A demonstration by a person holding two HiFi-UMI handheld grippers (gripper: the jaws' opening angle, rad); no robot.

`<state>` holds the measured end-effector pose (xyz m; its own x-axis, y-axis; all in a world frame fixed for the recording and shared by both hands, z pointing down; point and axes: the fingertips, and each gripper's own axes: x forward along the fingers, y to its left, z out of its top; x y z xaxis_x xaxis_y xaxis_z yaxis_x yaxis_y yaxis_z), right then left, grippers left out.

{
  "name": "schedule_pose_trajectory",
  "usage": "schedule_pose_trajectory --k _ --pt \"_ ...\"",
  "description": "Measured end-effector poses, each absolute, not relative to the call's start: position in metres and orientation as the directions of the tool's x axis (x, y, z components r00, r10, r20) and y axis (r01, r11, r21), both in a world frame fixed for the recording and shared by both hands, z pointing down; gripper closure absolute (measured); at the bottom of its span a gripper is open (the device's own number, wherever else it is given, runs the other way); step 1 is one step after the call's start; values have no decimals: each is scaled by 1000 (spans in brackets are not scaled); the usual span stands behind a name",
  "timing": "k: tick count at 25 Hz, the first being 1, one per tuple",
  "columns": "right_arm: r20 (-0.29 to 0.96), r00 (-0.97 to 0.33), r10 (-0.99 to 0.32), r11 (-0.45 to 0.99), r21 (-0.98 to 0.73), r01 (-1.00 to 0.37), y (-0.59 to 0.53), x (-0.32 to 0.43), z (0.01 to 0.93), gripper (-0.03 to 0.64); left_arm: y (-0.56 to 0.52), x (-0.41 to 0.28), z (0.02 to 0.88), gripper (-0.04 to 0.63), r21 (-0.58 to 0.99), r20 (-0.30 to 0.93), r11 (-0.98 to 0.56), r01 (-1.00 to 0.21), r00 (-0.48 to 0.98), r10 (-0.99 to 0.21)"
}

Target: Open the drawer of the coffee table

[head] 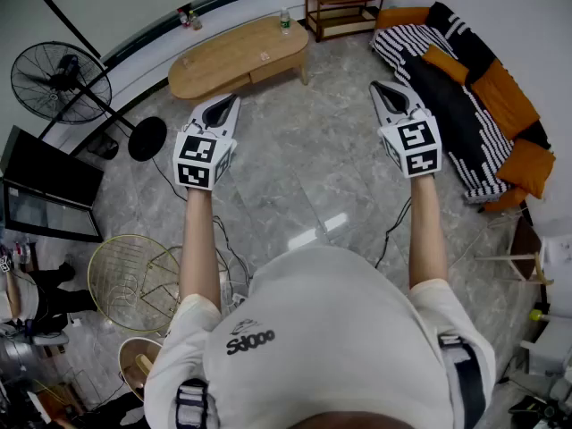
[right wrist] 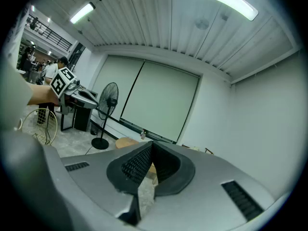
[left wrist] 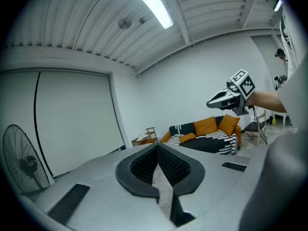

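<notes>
left gripper (head: pixel 225 107), right gripper (head: pixel 391 95) — jaws closed together, empty; coffee table (head: pixel 234 54) well apart, to be approached before drawer (head: pixel 270 67) is gripped.

Grey polished stone floor (head: pixel 295 168), with a bright reflection of light near the middle. At the far right, along the white wall (left wrist: pixel 192 95), a sofa (head: pixel 465 96) under a black and white striped cover, with orange cushions. Beside its far end, an open wooden shelf (head: pixel 344 3). At the left, a black standing fan (head: pixel 61 83) on a round base, and nearer, a dark screen (head: pixel 49 195). Near left, round gold wire frames (head: pixel 134 280). Above, a slatted white ceiling (left wrist: pixel 86 28) with long lamp strips (left wrist: pixel 151 6). On the far side, two wide pale panels (right wrist: pixel 159 100) in a dark frame.
</notes>
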<state>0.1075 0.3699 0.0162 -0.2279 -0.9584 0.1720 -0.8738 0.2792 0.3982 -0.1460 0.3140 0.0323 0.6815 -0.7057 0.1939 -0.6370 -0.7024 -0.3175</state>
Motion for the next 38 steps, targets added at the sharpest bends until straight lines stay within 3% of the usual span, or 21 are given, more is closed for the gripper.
schedule_pose_trajectory --k 26,38 --pt "205 -302 -931 357 345 -868 364 202 59 611 341 -84 71 577 -303 255 -644 -703 591 -765" --pt "196 -308 -931 359 337 -870 317 222 57 611 276 -66 74 577 -303 240 -666 -682 622 -746"
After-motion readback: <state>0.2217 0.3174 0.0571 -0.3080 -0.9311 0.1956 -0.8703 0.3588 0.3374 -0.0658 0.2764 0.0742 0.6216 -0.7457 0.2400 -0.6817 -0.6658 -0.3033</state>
